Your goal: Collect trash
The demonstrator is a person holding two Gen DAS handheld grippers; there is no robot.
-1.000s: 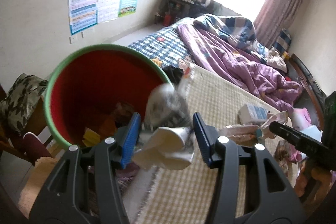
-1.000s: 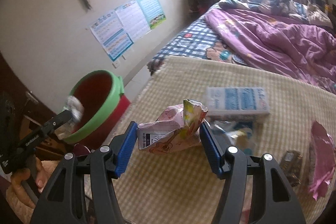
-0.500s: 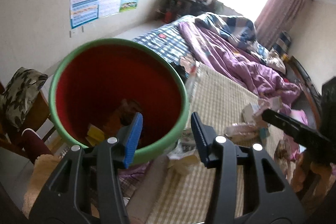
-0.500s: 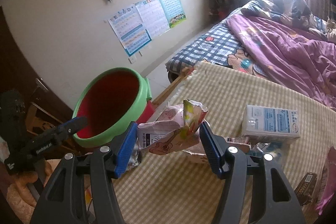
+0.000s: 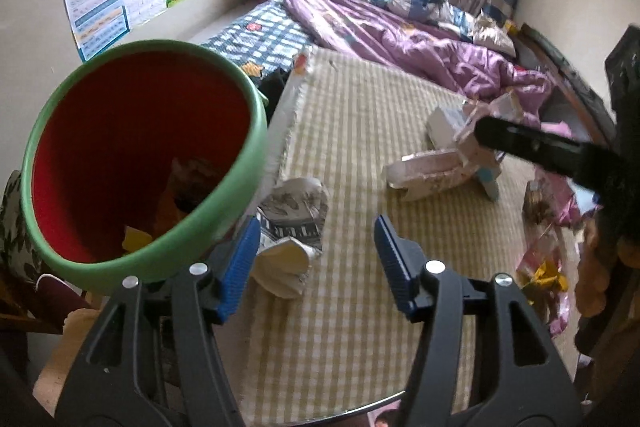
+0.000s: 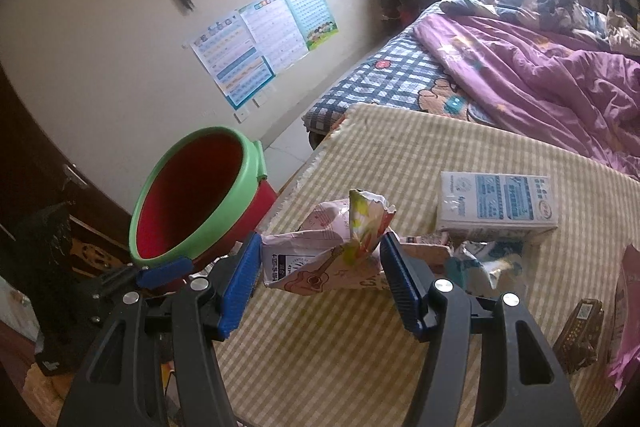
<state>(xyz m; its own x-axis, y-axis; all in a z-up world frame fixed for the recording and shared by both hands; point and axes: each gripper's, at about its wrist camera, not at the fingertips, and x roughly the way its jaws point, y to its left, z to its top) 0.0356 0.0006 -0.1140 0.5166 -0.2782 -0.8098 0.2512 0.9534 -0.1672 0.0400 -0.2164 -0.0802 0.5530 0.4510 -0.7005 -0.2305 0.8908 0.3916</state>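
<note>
A red bucket with a green rim stands at the table's left edge and holds some trash; it also shows in the right wrist view. My left gripper is open and empty beside the bucket. A crumpled silver wrapper lies on the checked cloth just ahead of it. My right gripper is shut on a crumpled pink snack bag, held above the table right of the bucket.
A white and blue carton, a pink wrapper, a brown packet and other wrappers lie on the checked tablecloth. A bed with a purple quilt is behind the table. A chair stands left of the bucket.
My left gripper opened and let go of the silver wrapper, which now lies on the table beside the bucket. My right gripper carried the pink bag closer to the bucket.
</note>
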